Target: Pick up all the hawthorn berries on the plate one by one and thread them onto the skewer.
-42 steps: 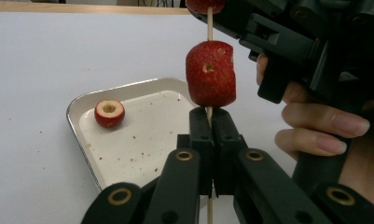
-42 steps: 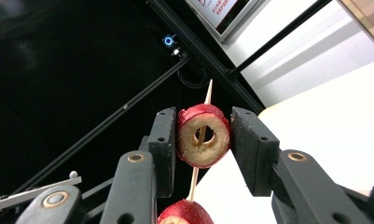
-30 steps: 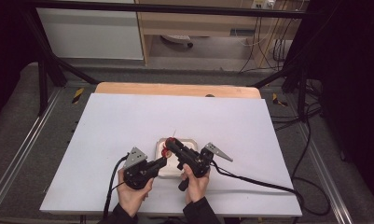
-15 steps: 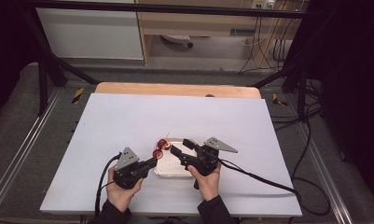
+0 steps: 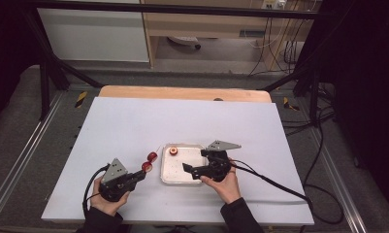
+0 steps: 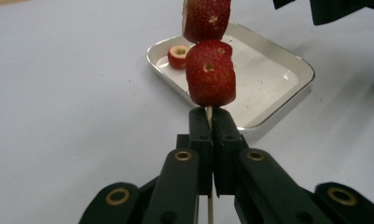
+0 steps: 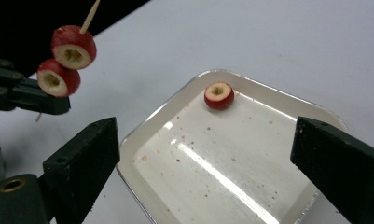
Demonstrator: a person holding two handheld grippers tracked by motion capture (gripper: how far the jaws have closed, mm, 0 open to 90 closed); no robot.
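Left fingers (image 6: 211, 122) clamped the skewer (image 6: 208, 113); right fingers (image 7: 212, 154), spread wide, should straddle the cored fruit piece (image 7: 218, 95) squarely.

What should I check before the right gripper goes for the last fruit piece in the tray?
1. Left gripper shut on the skewer: ok.
2. Two fruit pieces threaded on the skewer, none slipping: ok.
3. Right gripper open, fingers spread wide over the tray: ok.
4. Last fruit piece lies free near the tray's far corner, hole showing: ok.
5. Skewer tip bare above the top piece, room for a third: ok.
6. Whether the tray will stay put when nudged: cannot tell.
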